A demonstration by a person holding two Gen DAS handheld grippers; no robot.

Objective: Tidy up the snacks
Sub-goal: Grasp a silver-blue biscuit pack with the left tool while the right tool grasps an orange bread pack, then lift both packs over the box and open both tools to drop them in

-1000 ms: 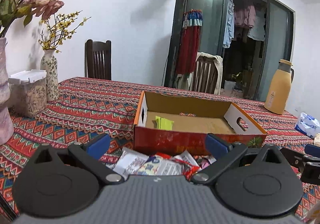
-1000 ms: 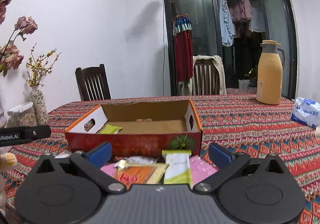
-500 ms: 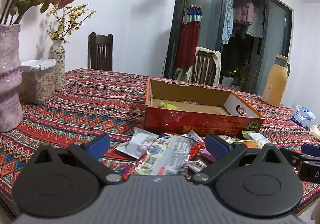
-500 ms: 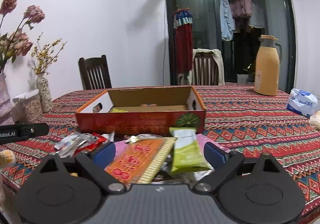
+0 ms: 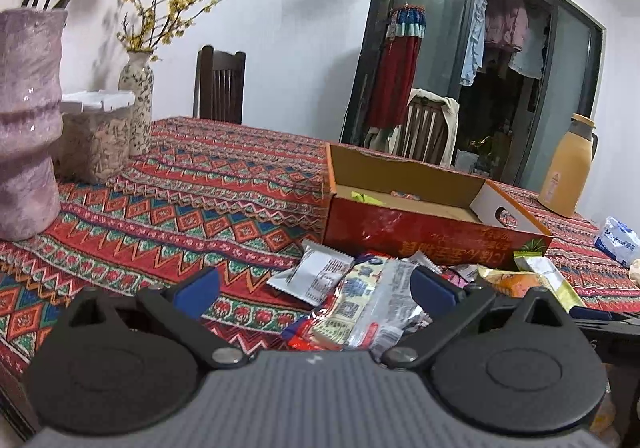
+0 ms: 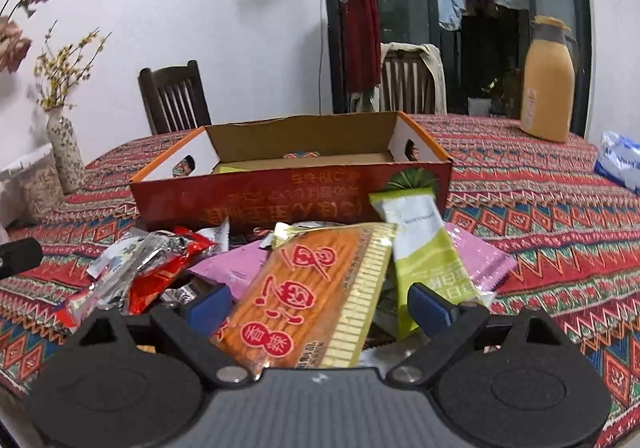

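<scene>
The orange cracker packet (image 6: 316, 288) looks light, crinkly, probably fragile — best pinched across its width. The right gripper (image 6: 320, 304) straddles it, jaws closing; the left gripper (image 5: 316, 288) gapes wide.

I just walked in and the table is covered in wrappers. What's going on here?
A person is sorting snacks with a handheld gripper in each hand. A pile of packets lies on the patterned tablecloth in front of the cardboard box, which is nearly empty. The right gripper has its jaws closing either side of the orange packet, not yet pressing on it. The left gripper hangs open over the silver packet. Nothing is held.
</scene>
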